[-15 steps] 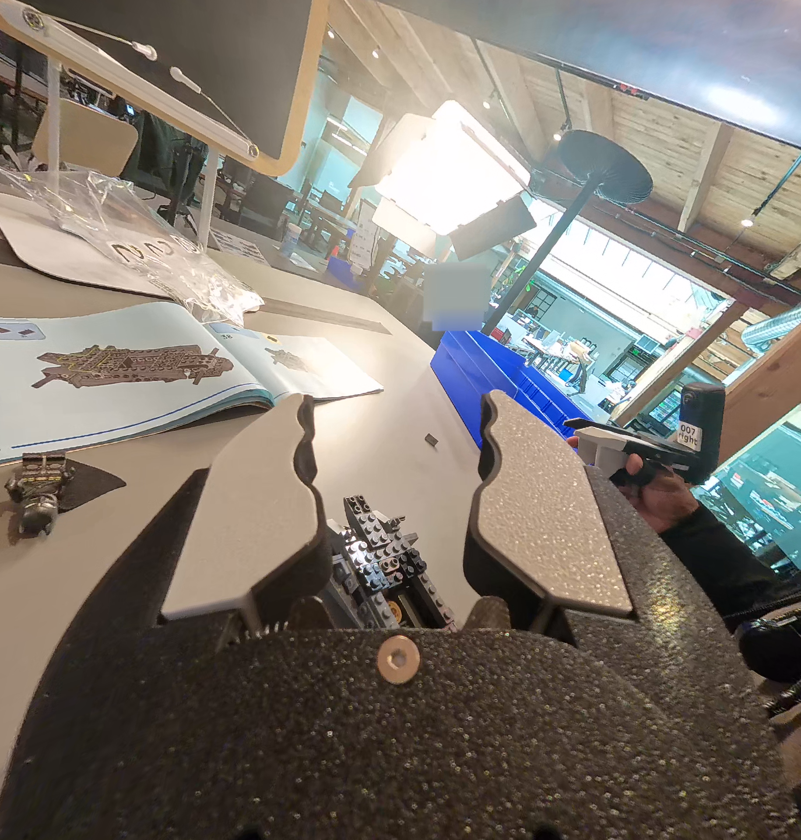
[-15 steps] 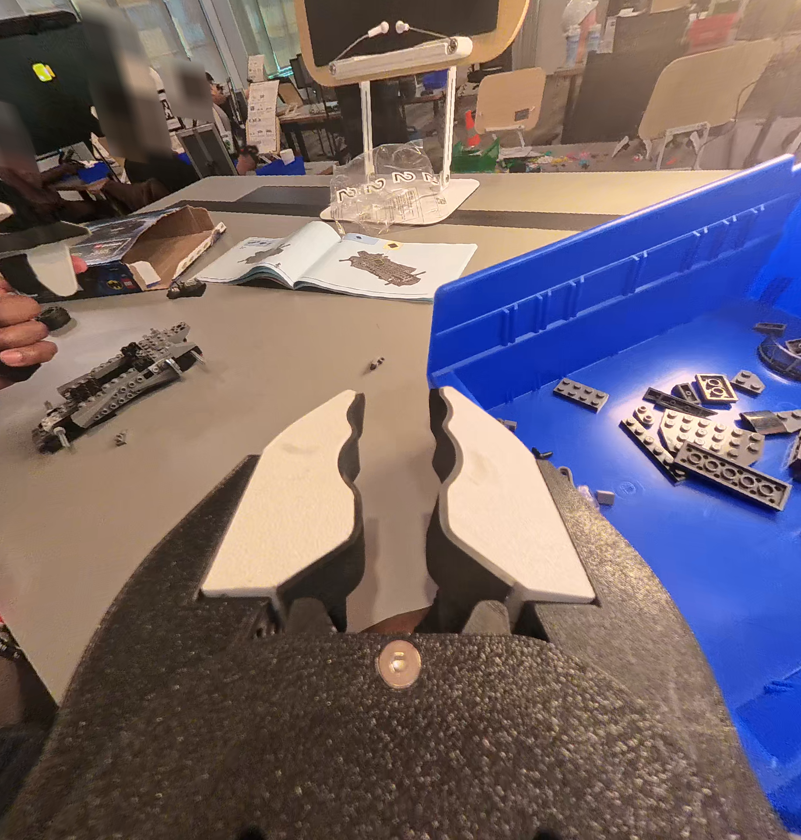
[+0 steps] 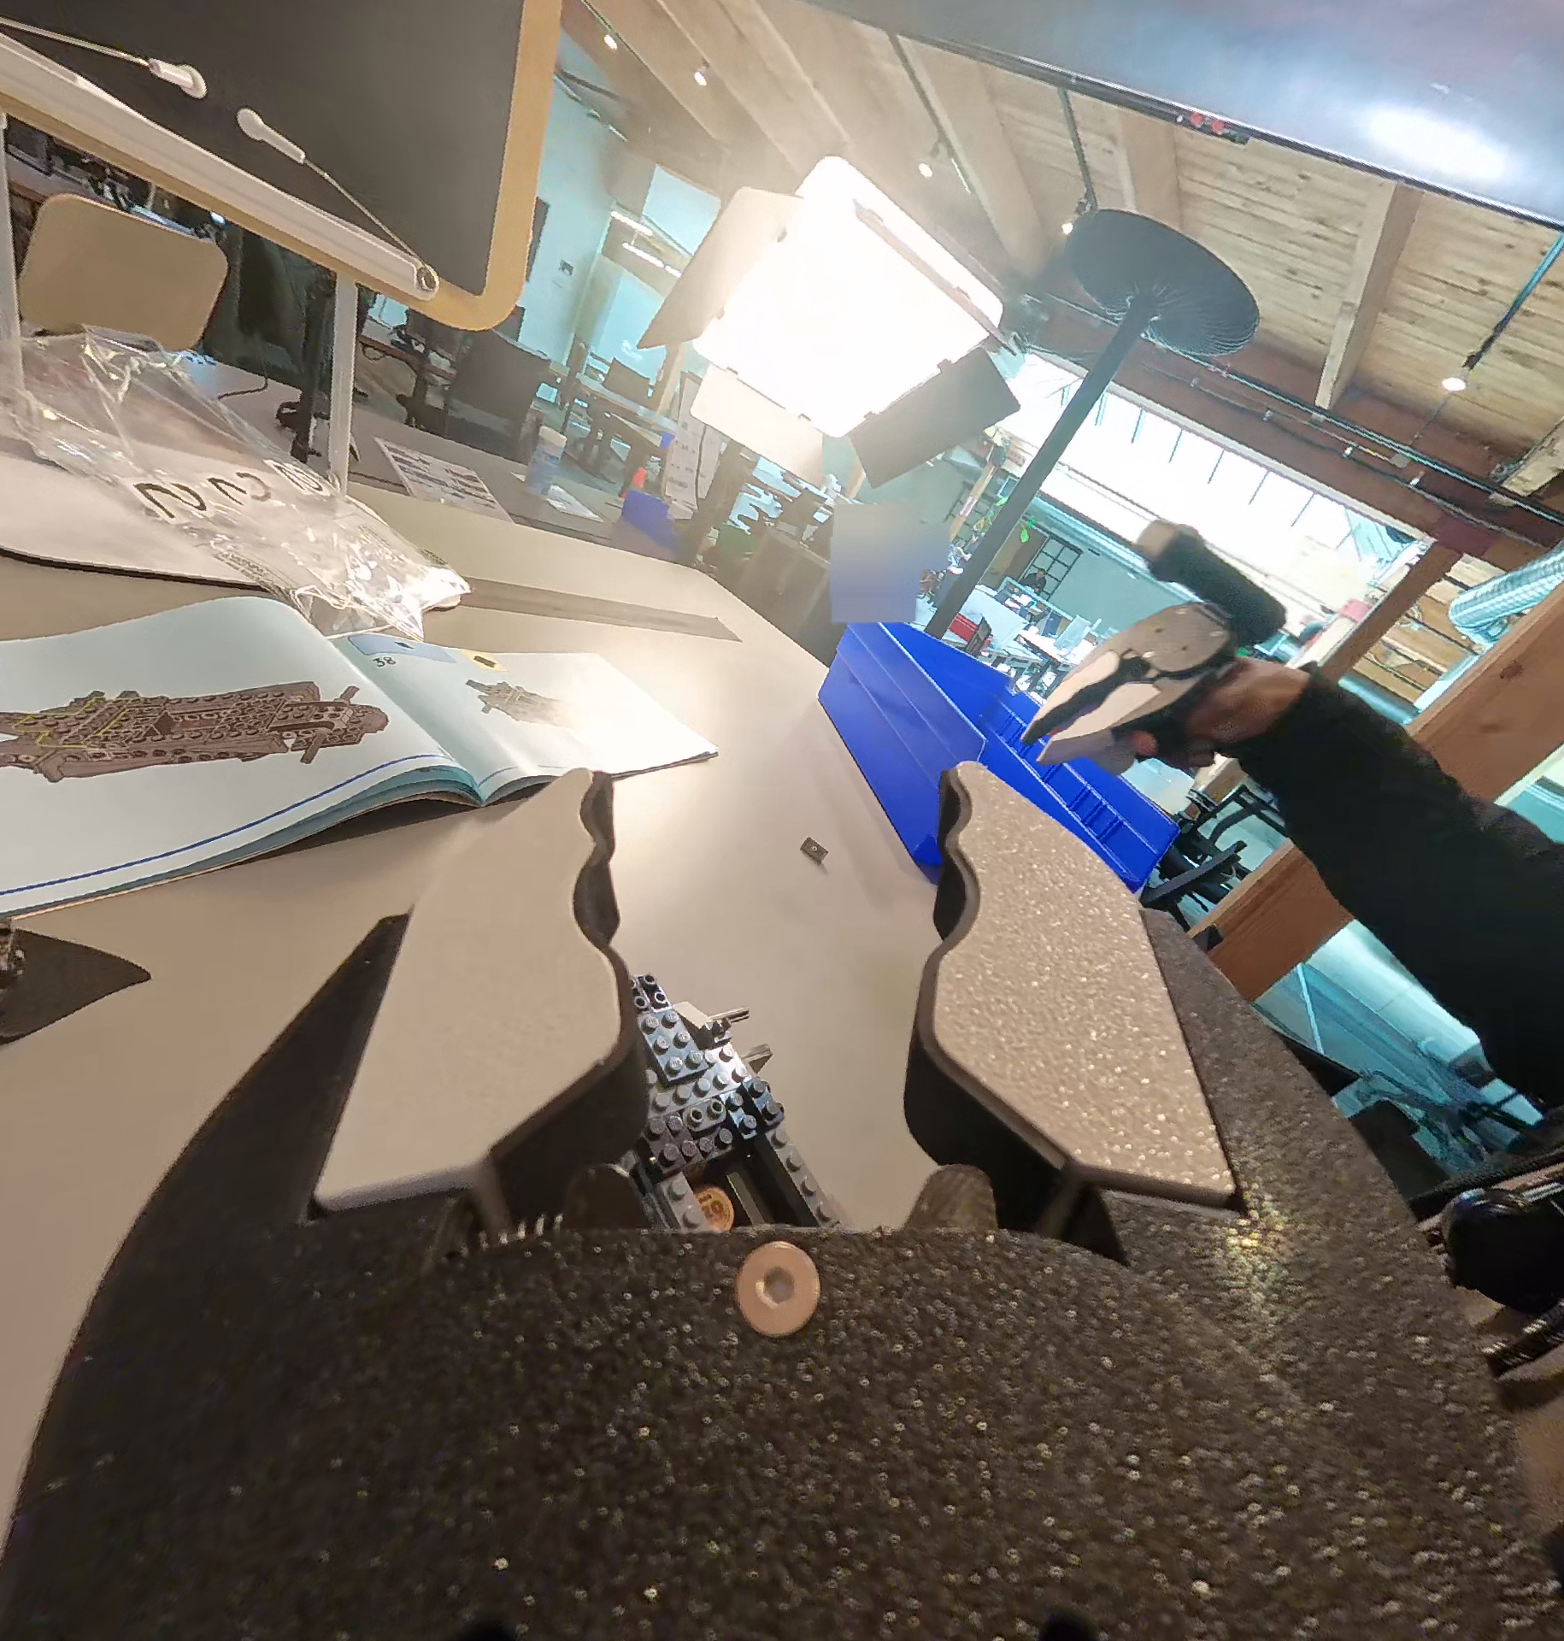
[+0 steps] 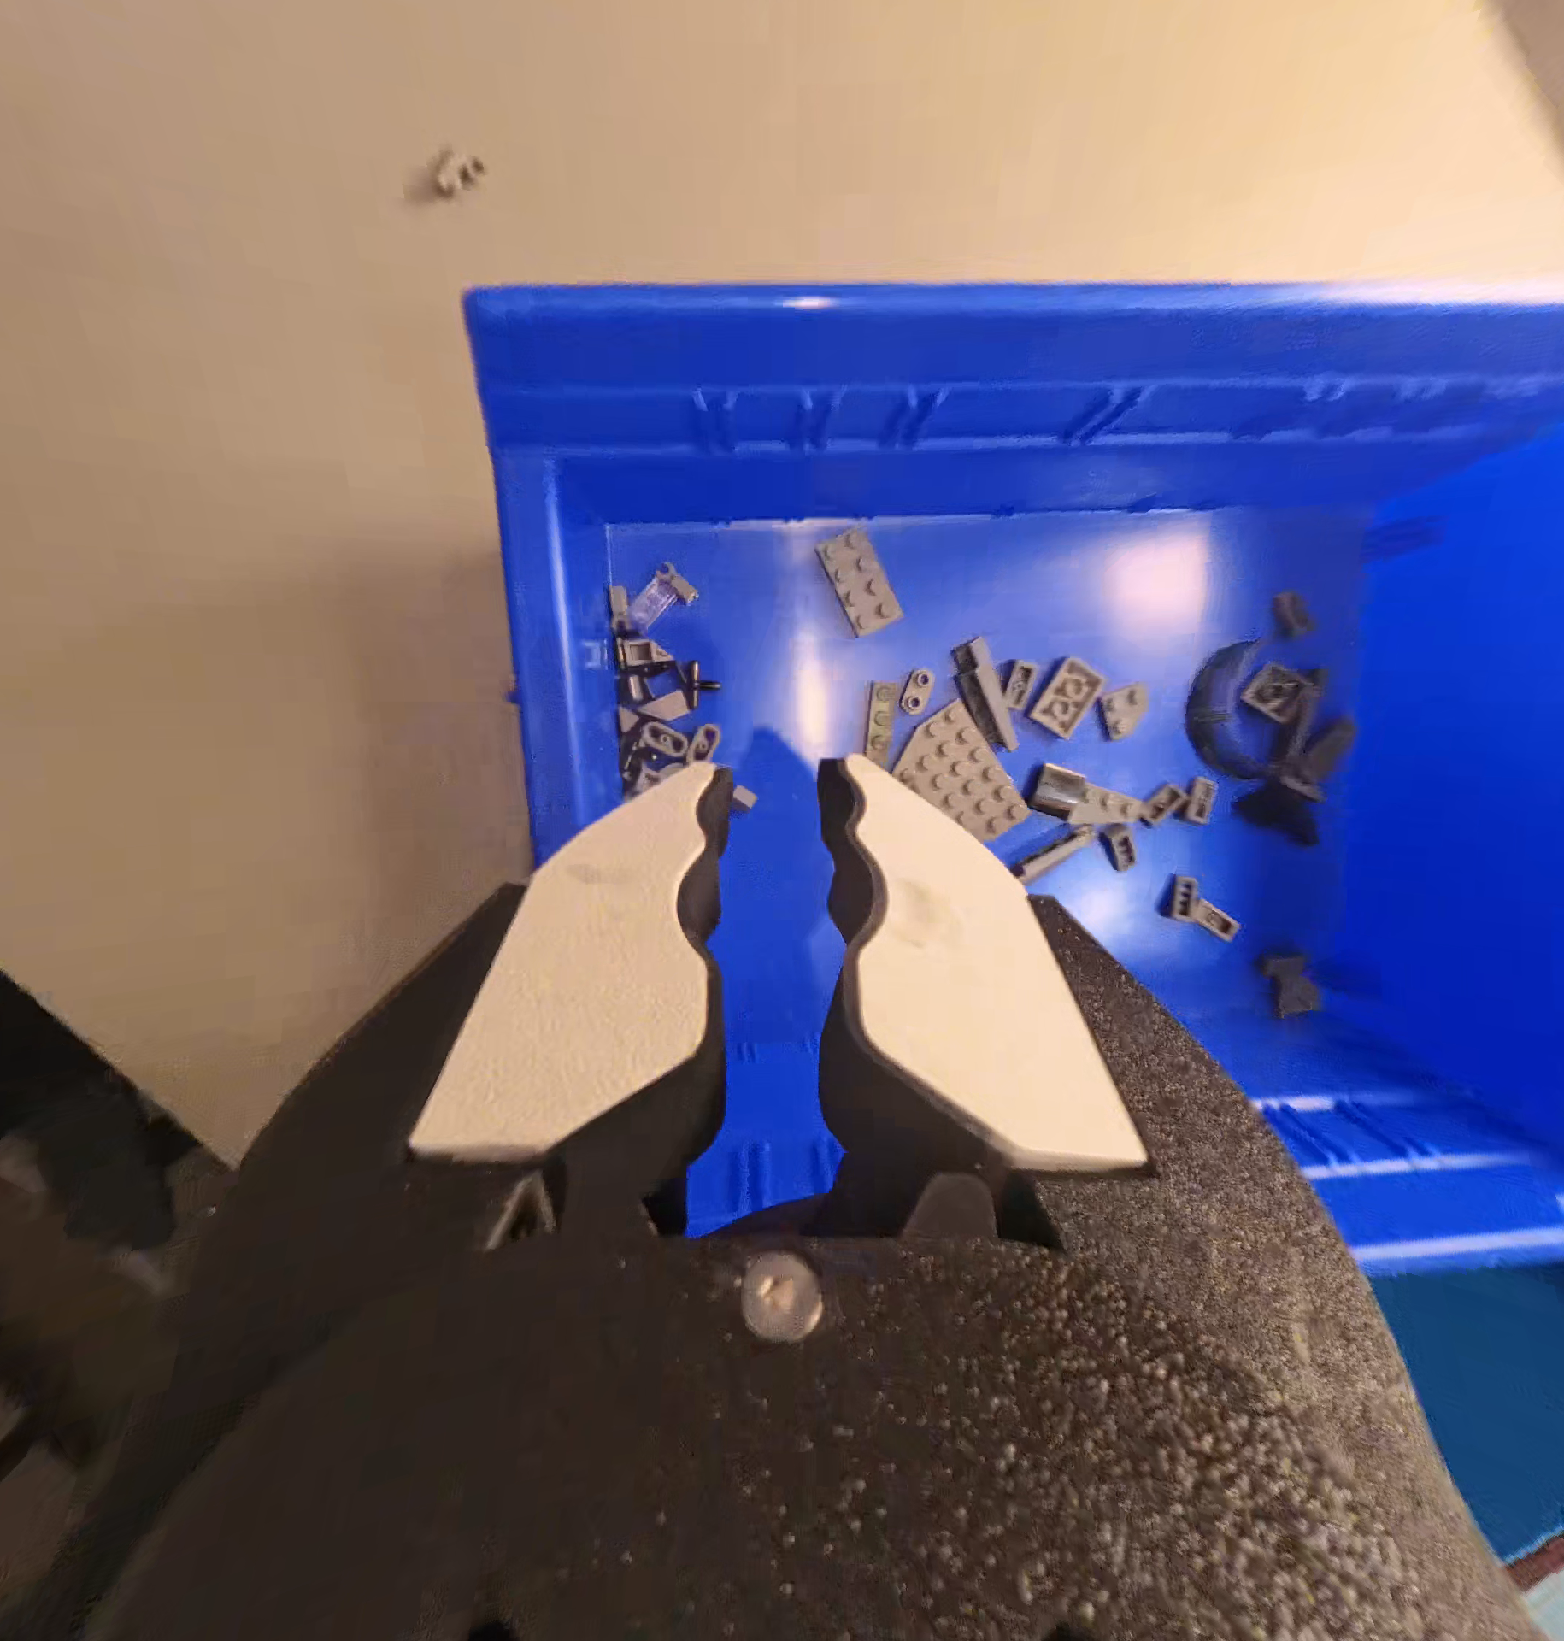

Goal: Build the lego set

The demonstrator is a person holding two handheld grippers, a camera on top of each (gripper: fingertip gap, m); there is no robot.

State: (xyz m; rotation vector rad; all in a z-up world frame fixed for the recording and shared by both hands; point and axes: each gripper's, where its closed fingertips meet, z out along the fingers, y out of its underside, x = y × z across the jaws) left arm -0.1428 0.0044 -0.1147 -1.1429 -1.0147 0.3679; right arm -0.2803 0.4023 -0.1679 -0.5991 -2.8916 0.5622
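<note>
Two handheld grippers at a grey table: right one over the brick bin, left one low over the brick model, both bare.

Dark grey brick model (image 3: 716, 1110) on table (image 3: 761, 710), low between wide-spread fingers (image 3: 512, 977) of left gripper (image 3: 774, 799), pads clear of it. Open instruction booklet (image 3: 228, 737) and clear plastic bag (image 3: 228, 497) ahead-left, one stray small piece (image 3: 814, 848) ahead, bare tabletop around it. Right gripper (image 4: 770, 781) above blue bin (image 4: 938, 355), fingers narrowly apart on nothing; loose grey plates (image 4: 960, 768) right of tips, small bits (image 4: 654, 701) against left wall, bare bin floor between.
</note>
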